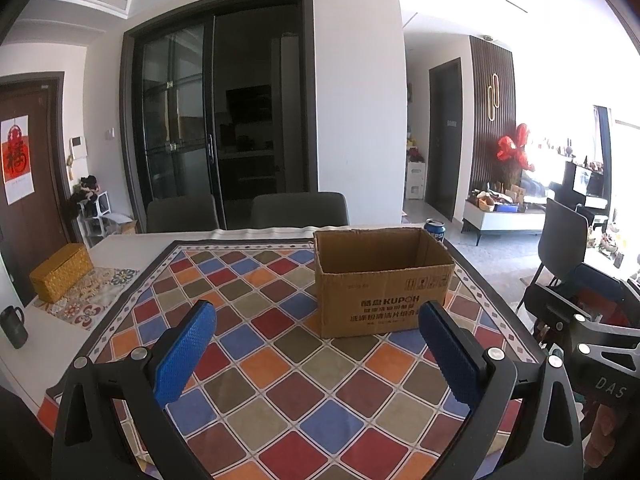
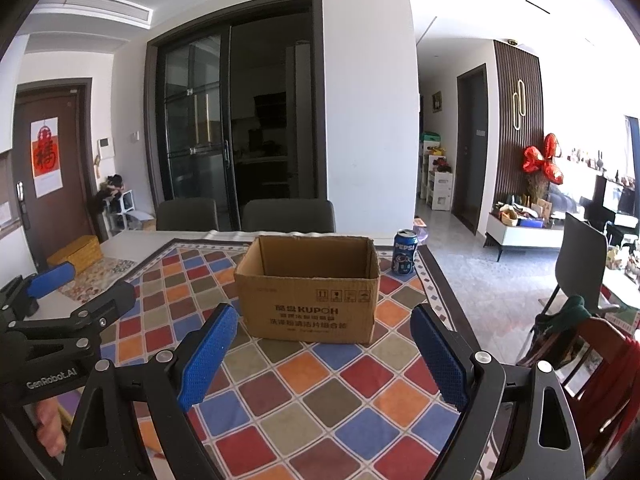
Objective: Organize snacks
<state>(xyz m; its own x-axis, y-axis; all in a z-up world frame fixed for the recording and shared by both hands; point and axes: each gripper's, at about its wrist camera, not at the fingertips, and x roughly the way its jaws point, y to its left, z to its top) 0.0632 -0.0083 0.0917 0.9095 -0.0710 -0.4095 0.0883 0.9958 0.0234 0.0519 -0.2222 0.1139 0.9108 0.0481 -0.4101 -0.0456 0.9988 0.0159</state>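
An open brown cardboard box (image 1: 380, 284) stands upright on the chequered tablecloth (image 1: 280, 380); it also shows in the right wrist view (image 2: 308, 292). Its inside is not visible. A blue Pepsi can (image 2: 405, 251) stands just behind the box's right corner, and its top peeks over the box in the left wrist view (image 1: 435, 229). My left gripper (image 1: 318, 354) is open and empty, low over the cloth in front of the box. My right gripper (image 2: 324, 354) is open and empty, also in front of the box. The left gripper (image 2: 52, 300) shows at the left of the right wrist view.
A yellow woven box (image 1: 60, 272) lies on a patterned mat at the table's left. A dark mug (image 1: 14, 326) stands at the left edge. Two dark chairs (image 1: 300, 210) stand behind the table. A red chair back (image 2: 600, 356) is at the right.
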